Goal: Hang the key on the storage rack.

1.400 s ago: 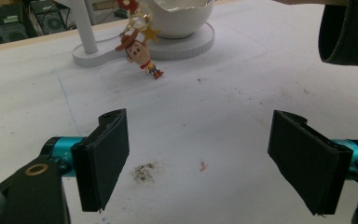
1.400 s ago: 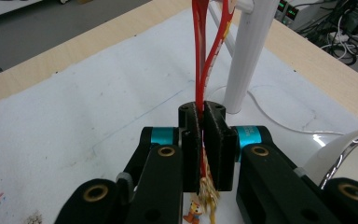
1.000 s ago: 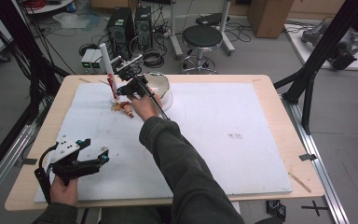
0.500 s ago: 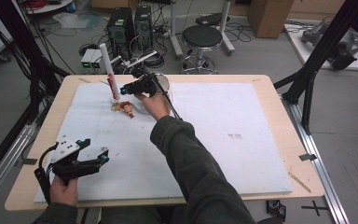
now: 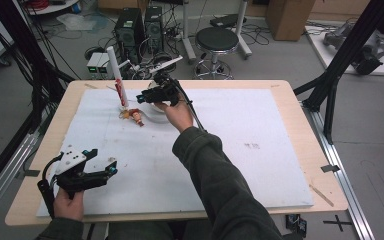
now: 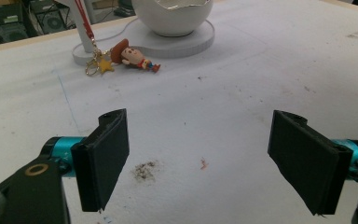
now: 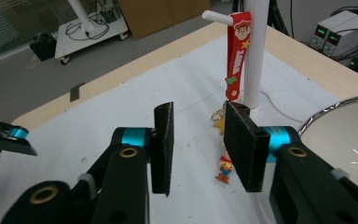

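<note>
Hanging from a short peg on the slim white post (image 7: 256, 51) is a red fabric lanyard strap (image 7: 238, 56) printed with a cartoon face, and its lower end is trailing to a brass ring, a yellow star charm (image 6: 105, 66) and a small plastic cowboy figure (image 6: 135, 57), which is lying on its side on the table just beside the post's round base. The right gripper (image 5: 147, 97) is hovering near the strap, its two flat black jaws having just been opening, now standing partly apart with nothing between them. The right gripper view is looking past them to the strap's print, which the high view is rendering too small to read. The left gripper (image 5: 97, 172) is resting near the front edge of the white foam-like mat (image 5: 260, 125), its jaws spread wide and empty. The left gripper view is showing the mat's scuffed, speckled surface and one glossy white rounded bowl (image 6: 172, 16) on a flat disc base. One post, one strap, one figure and one bowl are showing.
</note>
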`<state>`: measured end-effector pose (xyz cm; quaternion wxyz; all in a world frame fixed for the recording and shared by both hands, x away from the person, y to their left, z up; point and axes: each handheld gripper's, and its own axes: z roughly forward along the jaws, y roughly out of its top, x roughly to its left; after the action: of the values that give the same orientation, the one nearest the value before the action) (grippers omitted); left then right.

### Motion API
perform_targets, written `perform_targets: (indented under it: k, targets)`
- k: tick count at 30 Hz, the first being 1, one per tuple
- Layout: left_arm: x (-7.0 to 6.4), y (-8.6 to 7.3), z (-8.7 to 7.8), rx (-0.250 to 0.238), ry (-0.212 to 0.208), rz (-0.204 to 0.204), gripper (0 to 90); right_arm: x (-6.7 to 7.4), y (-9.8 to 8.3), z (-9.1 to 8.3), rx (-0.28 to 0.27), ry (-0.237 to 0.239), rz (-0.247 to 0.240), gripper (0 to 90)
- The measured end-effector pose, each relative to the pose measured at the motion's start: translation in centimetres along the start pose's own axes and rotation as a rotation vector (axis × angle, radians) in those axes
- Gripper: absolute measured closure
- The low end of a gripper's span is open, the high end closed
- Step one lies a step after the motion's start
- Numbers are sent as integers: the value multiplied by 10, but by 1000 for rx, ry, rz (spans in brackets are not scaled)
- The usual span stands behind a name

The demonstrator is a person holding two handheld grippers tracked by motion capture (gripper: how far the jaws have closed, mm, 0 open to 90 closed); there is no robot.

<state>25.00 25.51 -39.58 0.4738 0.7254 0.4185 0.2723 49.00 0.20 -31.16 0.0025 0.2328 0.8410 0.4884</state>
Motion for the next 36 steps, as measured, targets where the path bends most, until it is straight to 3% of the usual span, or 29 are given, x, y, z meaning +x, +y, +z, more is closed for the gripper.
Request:
perform_targets:
  k: [5, 9, 13, 23, 28, 36]
  targets:
    - [0, 0, 0, 0, 0, -1, 209, 0, -3, -11, -13, 14, -9, 552]
    - [0, 0, 0, 0, -1, -1, 209, -2, -11, -22, -45, -5, -26, 532]
    - [-1, 0, 1, 2, -2, 1, 209, -7, -16, -30, -35, 13, 5, 467]
    - [-1, 0, 1, 4, -1, 2, 209, -8, -26, -49, -58, 7, 13, 384]
    - [-1, 0, 1, 4, -1, 4, 209, -12, -34, -56, -60, 14, 53, 313]
    - [-1, 0, 0, 4, -1, 5, 209, -8, -33, -67, -69, 12, 40, 266]
